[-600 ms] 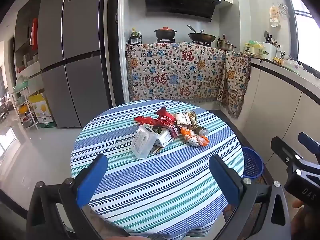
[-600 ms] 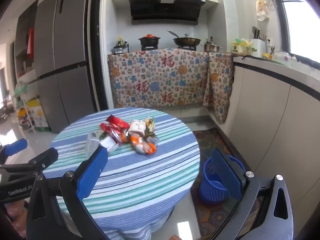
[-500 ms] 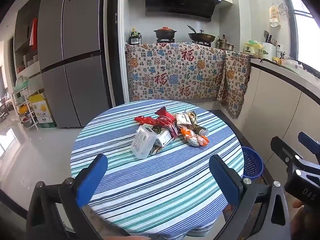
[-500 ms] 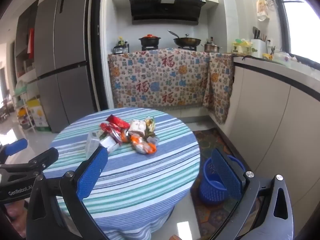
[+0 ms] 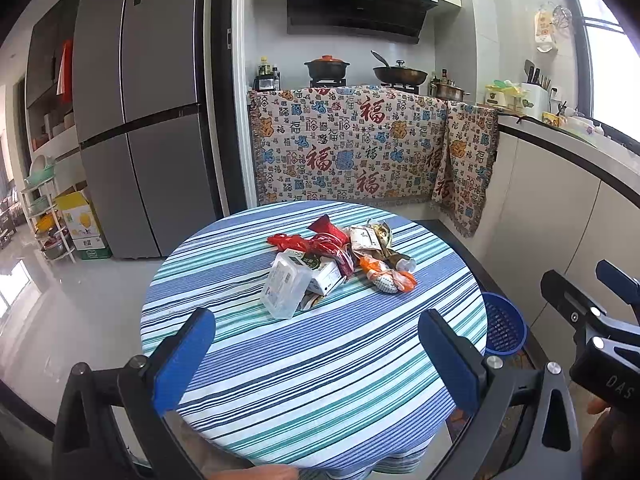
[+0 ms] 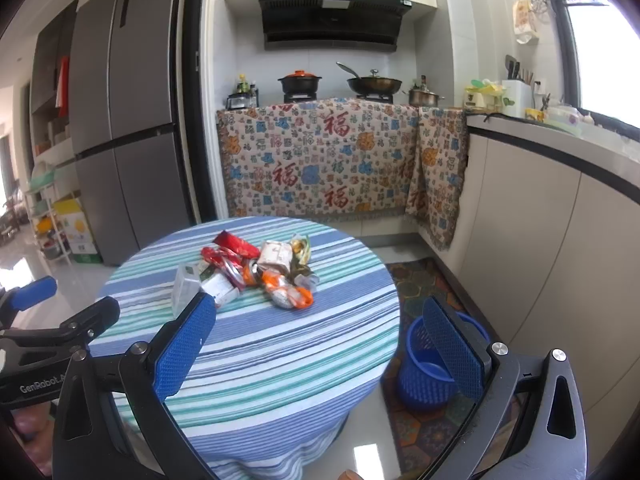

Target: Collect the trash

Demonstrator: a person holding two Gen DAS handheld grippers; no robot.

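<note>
I am holding the left gripper (image 5: 316, 344) over the near edge of the round striped surface (image 5: 320, 380), its blue pads spread wide with nothing between them. The right gripper (image 6: 320, 344) is hanging just as wide and empty, low in its own frame, pointing across the same surface. The trash pile (image 5: 340, 260) is sitting at the centre of the left view, well beyond both grippers: a clear plastic container (image 5: 286, 288) tilted at the near side, a white carton (image 5: 326, 276) just behind it, red wrappers (image 5: 312, 240) at the back, an orange-and-white wrapper (image 5: 386, 278) to the right (the pieces are overlapping, so edges are hard to separate). The blue basket (image 6: 428, 376) is standing on the floor at the lower right of the right view, beside the surface.
</note>
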